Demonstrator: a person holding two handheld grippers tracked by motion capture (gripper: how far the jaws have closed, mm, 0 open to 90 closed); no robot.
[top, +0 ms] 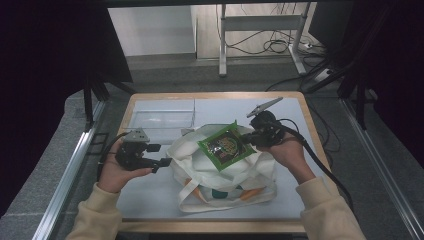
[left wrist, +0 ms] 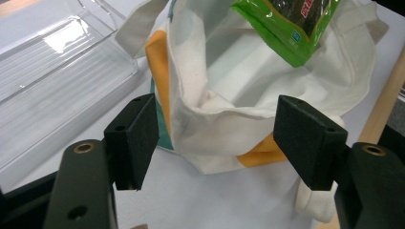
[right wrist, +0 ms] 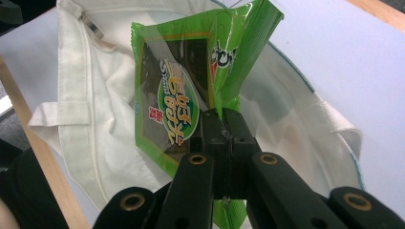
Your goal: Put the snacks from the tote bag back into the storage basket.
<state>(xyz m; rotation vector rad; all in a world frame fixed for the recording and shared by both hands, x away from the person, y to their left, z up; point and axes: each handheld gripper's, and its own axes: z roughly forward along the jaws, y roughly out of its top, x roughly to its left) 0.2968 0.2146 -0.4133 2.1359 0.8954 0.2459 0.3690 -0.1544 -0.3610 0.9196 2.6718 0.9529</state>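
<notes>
A white cloth tote bag [top: 220,172] with orange and teal print lies open on the table. Above its mouth hangs a green snack packet [top: 226,146], tilted, with my right gripper [top: 250,140] shut on its edge. In the right gripper view the closed jaws [right wrist: 224,129] pinch the packet [right wrist: 172,100] over the bag's opening [right wrist: 286,119]. My left gripper [top: 164,159] sits at the bag's left side. In the left gripper view its jaws [left wrist: 222,143] stand wide apart, with the bag's rim [left wrist: 215,119] just ahead of them and the packet [left wrist: 286,28] above.
A clear plastic tray [top: 160,117] stands at the back left of the white tabletop [top: 300,115], also seen beside the bag as the tray [left wrist: 52,86]. Wooden edging frames the table. Cables trail from both grippers.
</notes>
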